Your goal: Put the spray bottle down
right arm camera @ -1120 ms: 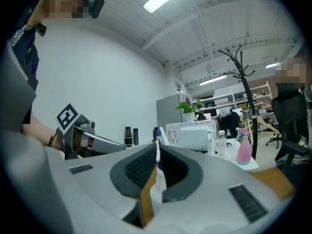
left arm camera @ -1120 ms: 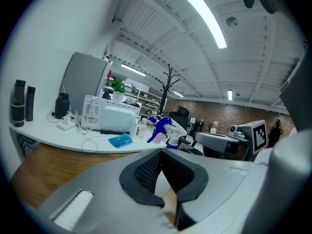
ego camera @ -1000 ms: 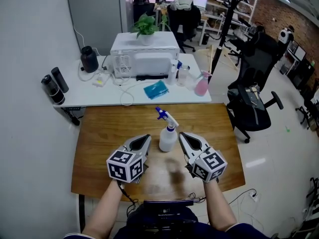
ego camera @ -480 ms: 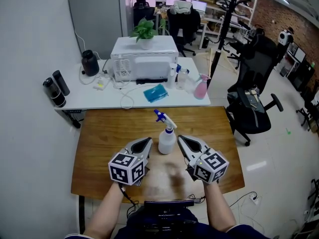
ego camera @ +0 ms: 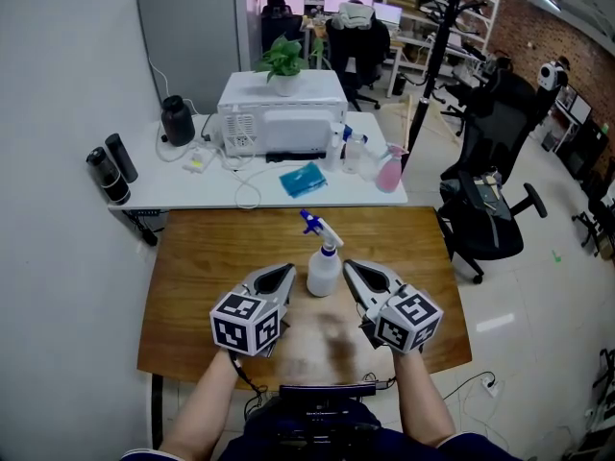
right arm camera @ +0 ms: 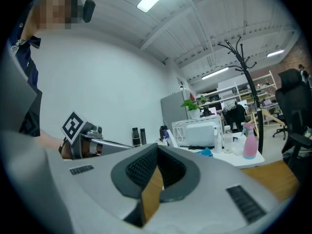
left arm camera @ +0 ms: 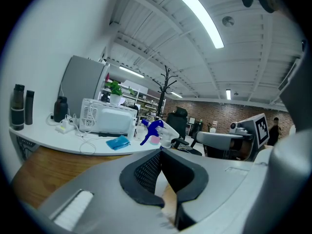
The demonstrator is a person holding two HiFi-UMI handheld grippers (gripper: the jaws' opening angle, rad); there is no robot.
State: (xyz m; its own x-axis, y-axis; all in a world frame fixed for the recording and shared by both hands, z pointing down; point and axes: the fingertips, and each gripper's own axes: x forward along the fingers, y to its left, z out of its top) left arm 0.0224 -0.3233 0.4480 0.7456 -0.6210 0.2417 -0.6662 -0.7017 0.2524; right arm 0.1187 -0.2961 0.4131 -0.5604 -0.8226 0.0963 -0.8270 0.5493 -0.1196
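A white spray bottle (ego camera: 323, 259) with a blue trigger head stands upright near the middle of the wooden tabletop (ego camera: 207, 257). The left gripper (ego camera: 285, 269) and the right gripper (ego camera: 349, 264) sit just beside it, one on each side. Both pairs of jaws are closed together and hold nothing.

Two arms come in from the near edge, left forearm (ego camera: 206, 403) and right forearm (ego camera: 424, 403) side by side and apart. The left gripper (ego camera: 278, 274) points toward the far side, jaws pressed together with nothing between them. The right gripper (ego camera: 356, 272) mirrors it, jaws closed and empty, tip angling slightly inward.
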